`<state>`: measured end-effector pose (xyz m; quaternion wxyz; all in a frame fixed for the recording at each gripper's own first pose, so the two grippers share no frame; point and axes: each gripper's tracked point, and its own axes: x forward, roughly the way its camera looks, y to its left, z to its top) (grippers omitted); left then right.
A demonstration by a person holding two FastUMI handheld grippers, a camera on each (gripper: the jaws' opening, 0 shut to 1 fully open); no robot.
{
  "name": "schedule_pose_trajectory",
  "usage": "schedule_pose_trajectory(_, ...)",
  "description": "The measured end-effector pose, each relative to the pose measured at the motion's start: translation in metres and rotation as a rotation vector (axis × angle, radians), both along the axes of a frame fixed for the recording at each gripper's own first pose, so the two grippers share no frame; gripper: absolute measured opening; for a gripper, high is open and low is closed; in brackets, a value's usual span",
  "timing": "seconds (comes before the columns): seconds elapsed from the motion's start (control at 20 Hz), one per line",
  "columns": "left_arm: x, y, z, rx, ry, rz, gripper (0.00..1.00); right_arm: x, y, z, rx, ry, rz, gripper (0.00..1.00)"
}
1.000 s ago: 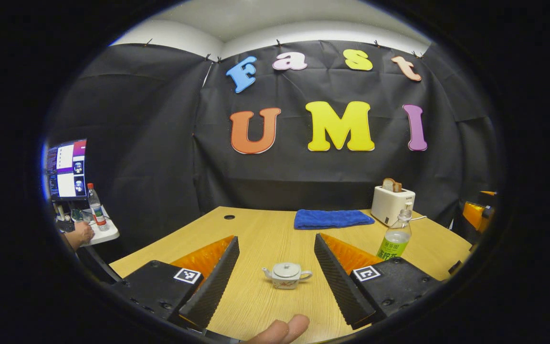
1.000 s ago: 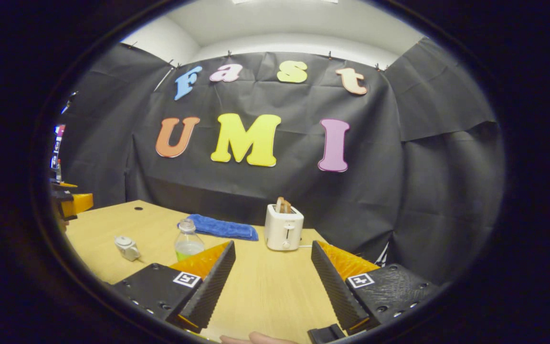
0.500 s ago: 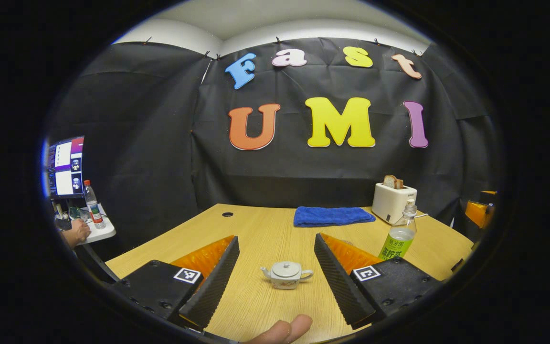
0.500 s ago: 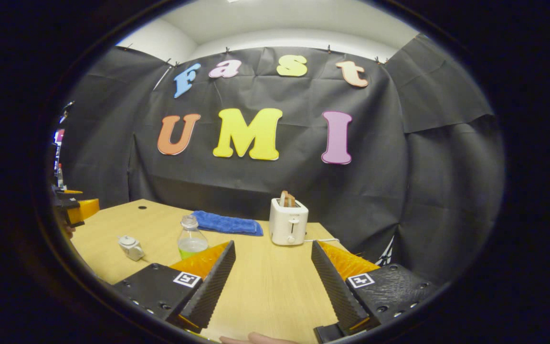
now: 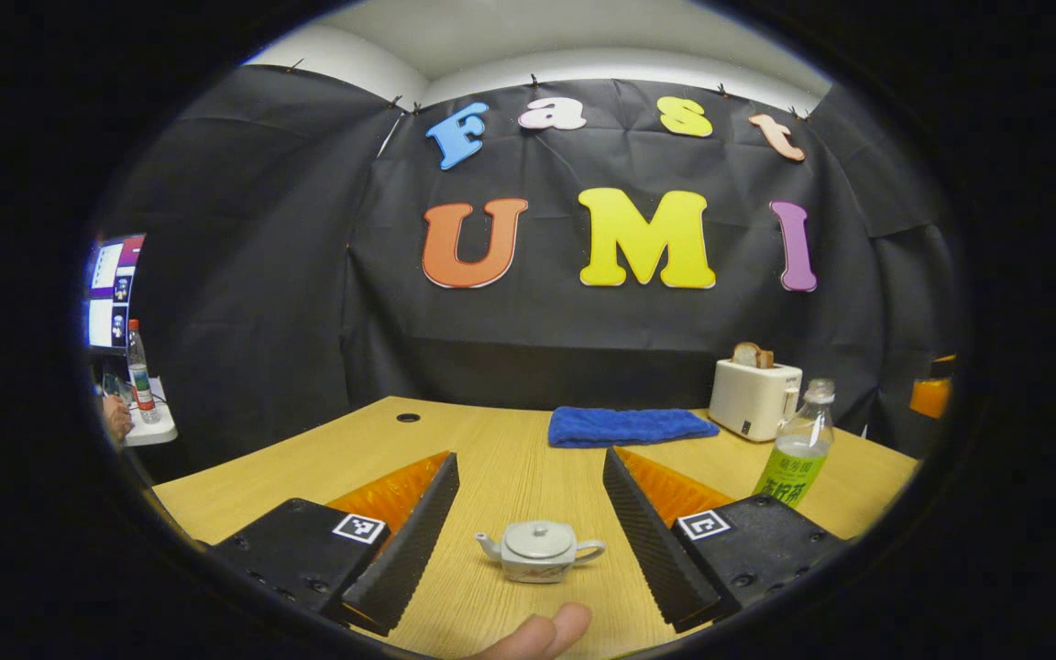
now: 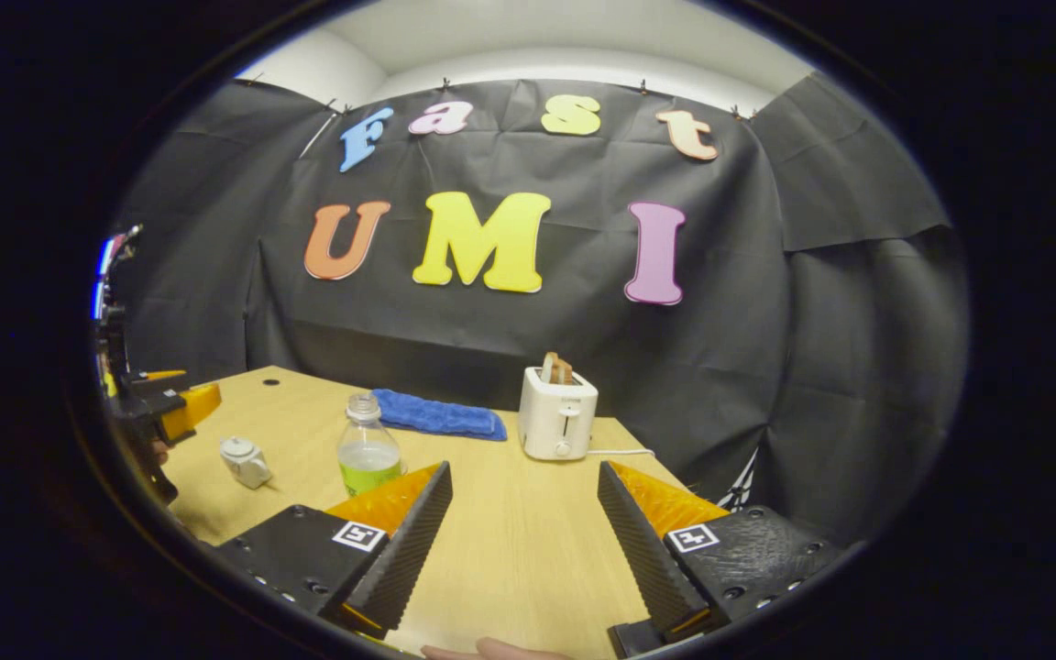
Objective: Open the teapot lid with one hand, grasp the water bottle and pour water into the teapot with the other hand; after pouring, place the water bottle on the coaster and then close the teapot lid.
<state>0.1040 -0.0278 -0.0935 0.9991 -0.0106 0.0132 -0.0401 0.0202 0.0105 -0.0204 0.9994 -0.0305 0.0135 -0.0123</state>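
A small white teapot point(image 5: 539, 551) with its lid on stands on the wooden table point(image 5: 510, 458), right between the fingers of my left gripper point(image 5: 533, 550), which is open and not touching it. The clear water bottle point(image 5: 797, 455) with a green label stands upright to the right, uncapped as far as I can tell. In the right gripper view the teapot point(image 6: 244, 461) and bottle point(image 6: 367, 446) sit to the left of my right gripper point(image 6: 523, 541), which is open over bare table. The left gripper point(image 6: 166, 408) shows at that view's far left.
A folded blue cloth point(image 5: 629, 426) lies at the back of the table, with a white toaster point(image 5: 753, 396) holding bread beside it. A side desk with a monitor point(image 5: 111, 293) and another bottle point(image 5: 137, 371) stands off to the left. A person's fingertip point(image 5: 537, 632) shows at the bottom.
The left gripper has moved closer to the teapot, which now sits lower and larger between its fingers. The right gripper's view has shifted slightly; bottle and teapot appear a little nearer.
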Motion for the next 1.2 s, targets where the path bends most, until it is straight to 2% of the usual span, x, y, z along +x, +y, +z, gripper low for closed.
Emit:
schedule_pose_trajectory(0.1,0.009,0.001,-0.025,0.032,0.052,0.006,1.0,0.003,0.001,-0.002,0.0,0.005,-0.003,0.97)
schedule_pose_trajectory(0.2,0.017,-0.009,-0.037,0.001,0.072,-0.034,1.0,0.004,0.002,-0.006,-0.004,0.016,-0.005,0.97)
schedule_pose_trajectory(0.35,0.027,-0.008,-0.046,-0.02,0.088,-0.045,0.99,0.01,0.001,-0.011,-0.001,0.031,-0.01,0.98)
schedule_pose_trajectory(0.45,0.031,-0.015,-0.044,-0.036,0.073,-0.077,0.95,0.012,0.001,-0.016,0.002,0.044,-0.014,0.98)
schedule_pose_trajectory(0.55,0.032,-0.022,-0.046,-0.036,0.069,-0.102,0.87,0.014,0.002,-0.021,-0.003,0.057,-0.018,0.96)
schedule_pose_trajectory(0.7,0.035,-0.023,-0.046,0.01,0.062,-0.096,0.71,0.017,0.004,-0.025,-0.013,0.069,-0.023,0.96)
schedule_pose_trajectory(0.85,0.038,-0.025,-0.059,0.01,0.108,-0.101,0.58,0.017,0.011,-0.029,-0.013,0.084,-0.012,0.96)
schedule_pose_trajectory(0.9,0.038,-0.023,-0.06,0.012,0.111,-0.097,0.48,0.017,0.012,-0.03,-0.015,0.083,-0.009,0.96)
schedule_pose_trajectory(1.05,0.039,-0.02,-0.058,0.019,0.107,-0.077,0.44,0.017,0.015,-0.031,-0.023,0.081,-0.007,0.98)
schedule_pose_trajectory(1.2,0.04,-0.021,-0.057,-0.004,0.104,-0.082,0.18,0.021,0.019,-0.036,-0.024,0.093,0.0,0.96)
